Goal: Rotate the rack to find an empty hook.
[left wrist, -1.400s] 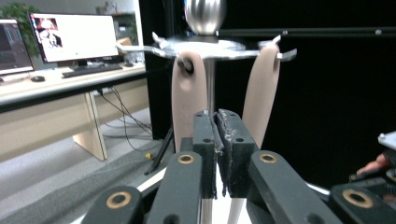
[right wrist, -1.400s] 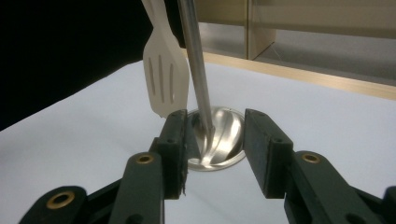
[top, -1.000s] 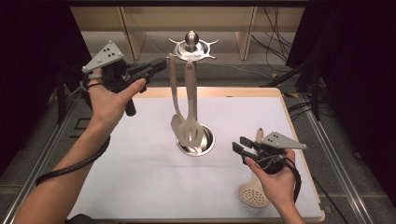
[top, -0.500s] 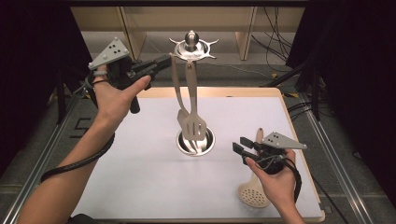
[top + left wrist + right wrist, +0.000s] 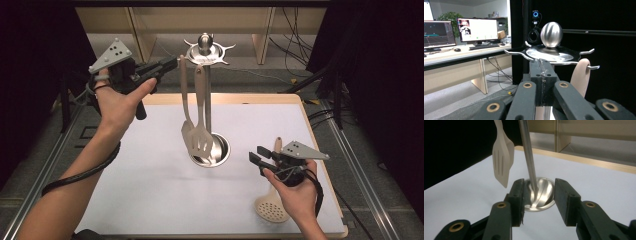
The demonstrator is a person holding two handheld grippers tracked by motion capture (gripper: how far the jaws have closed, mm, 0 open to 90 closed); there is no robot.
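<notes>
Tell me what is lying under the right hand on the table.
A beige skimmer lies on the white table. Its perforated head shows beside the right hand and its handle tip above the right gripper; the hand covers the middle.

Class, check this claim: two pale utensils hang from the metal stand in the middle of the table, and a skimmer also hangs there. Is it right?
Not quite. The skimmer lies flat on the table by the right hand, as the high view shows. The two utensils do hang from the stand.

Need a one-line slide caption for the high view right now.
Left gripper, shut, at the utensil stand's top hooks; right gripper open above the mat, skimmer lying beside it.
</notes>
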